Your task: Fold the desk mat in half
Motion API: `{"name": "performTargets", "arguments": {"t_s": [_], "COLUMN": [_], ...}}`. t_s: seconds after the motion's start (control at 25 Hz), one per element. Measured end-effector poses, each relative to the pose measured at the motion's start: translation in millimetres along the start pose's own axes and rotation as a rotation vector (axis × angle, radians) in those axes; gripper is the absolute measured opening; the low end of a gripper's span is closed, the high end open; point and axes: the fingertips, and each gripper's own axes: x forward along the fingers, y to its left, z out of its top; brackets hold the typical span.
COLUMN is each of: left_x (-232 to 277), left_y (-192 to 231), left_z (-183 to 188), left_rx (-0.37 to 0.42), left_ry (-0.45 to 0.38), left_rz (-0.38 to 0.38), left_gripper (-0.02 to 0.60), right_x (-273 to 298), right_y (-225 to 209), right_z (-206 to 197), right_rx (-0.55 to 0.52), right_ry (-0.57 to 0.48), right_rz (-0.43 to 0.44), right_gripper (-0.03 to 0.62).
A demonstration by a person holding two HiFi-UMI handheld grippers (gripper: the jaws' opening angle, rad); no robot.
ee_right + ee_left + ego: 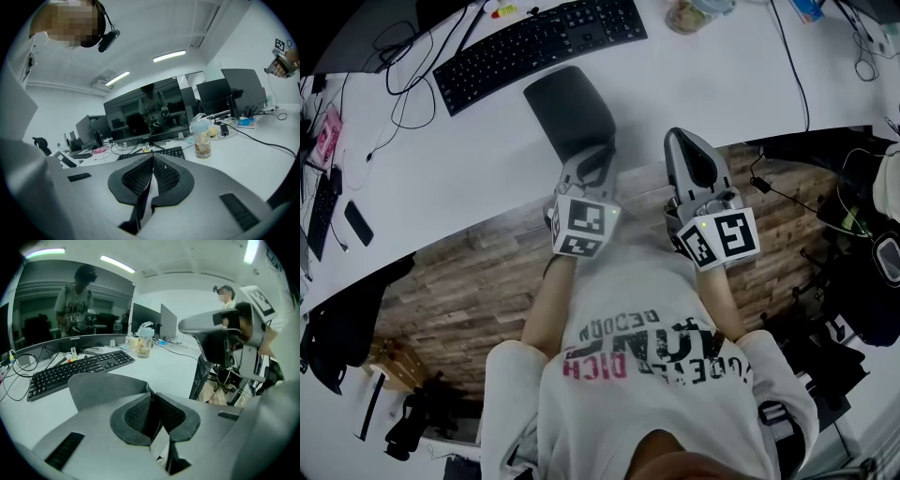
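The white desk [741, 84] carries everything; a black keyboard [539, 42] lies toward its far side, and just short of that, nearer the person, lies the desk mat [567, 108], a dark grey sheet with rounded corners, one end toward the desk's near edge; it looks thin, light and limp rather than stiff, probably grippy underneath, so it should bend over readily but may sag or drag if lifted by one point only; the near edge, close to a corner, seems the sensible hold; the left gripper [596, 156] sits at that near end, its jaws drawn narrow on the mat's edge, and in the left gripper view a flap of grey sheet rises just behind one pad; the right gripper [681, 137] hangs beside the mat, apart from it, its jaws pressed together on nothing.
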Motion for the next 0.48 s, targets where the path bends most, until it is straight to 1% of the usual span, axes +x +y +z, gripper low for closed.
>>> {"name": "performTargets", "arguments": {"t_s": [0.2,0.48], "left_x": [11,28], "left_y": [-6,-12], "left_z": [-2,-9], "left_rx": [-0.008,0.003], "left_ry": [0.029,0.075], "left_rz": [-0.013,-0.014], "left_gripper": [0.034,0.034], "right_x": [-1,-2], "right_y": [-5,-14], "right_z": [0,-3], "right_rx": [0.005,0.011], "right_ry": [0.004,0.008], "right_rz": [-0.008,-0.018], "right_gripper": [0.000,0.000]}}
